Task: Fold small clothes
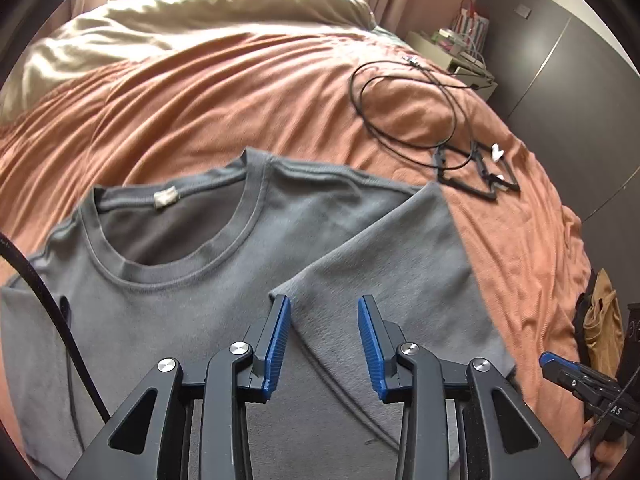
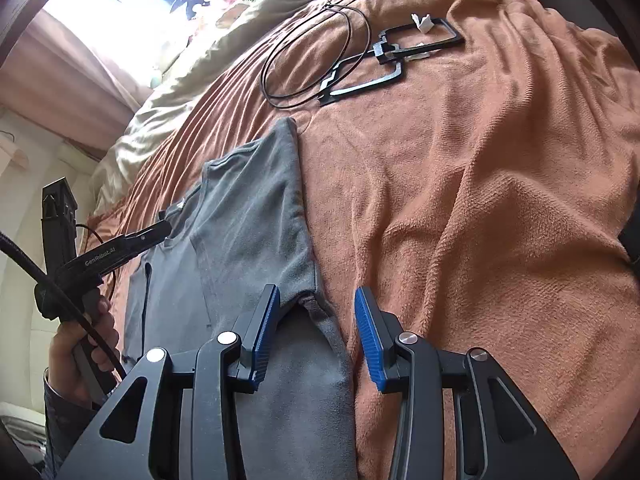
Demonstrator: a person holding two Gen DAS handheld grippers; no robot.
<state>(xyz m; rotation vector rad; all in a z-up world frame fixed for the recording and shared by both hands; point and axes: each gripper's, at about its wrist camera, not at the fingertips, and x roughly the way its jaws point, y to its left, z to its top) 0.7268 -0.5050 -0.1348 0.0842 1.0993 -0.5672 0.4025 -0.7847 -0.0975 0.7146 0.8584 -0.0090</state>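
1. Nearest to me, my left gripper [image 1: 324, 344] hangs over the grey T-shirt [image 1: 168, 300] with its blue pads [image 1: 280, 344] parted and nothing between them; it is released, above the folded-in sleeve [image 1: 392, 264].
2. My right gripper [image 2: 316, 336] is also parted and grips nothing. Its left pad [image 2: 266, 328] sits over the shirt's right edge near the sleeve seam and its right pad over bare blanket; I cannot tell if either touches the cloth.
3. In the right wrist view, a hand [image 2: 86, 344] holds the left gripper's handle, whose side reads "GenRobot.AI". A black cable [image 2: 60, 292] crosses in front of it.
4. In the left wrist view, the right gripper's body at the lower right edge shows the letters "AS".
5. The T-shirt lies face up on the orange blanket [image 1: 240, 92], collar away from me, with a small white neck label [image 1: 166, 197] whose print is too small to read.
6. Beyond the shirt lie two black frames [image 2: 384, 62] and a looped thin black cord [image 1: 400, 108], well apart from the cloth.
7. Farther off are a beige duvet [image 1: 192, 24], a nightstand [image 1: 452, 60] and dark wardrobe doors [image 1: 560, 64].
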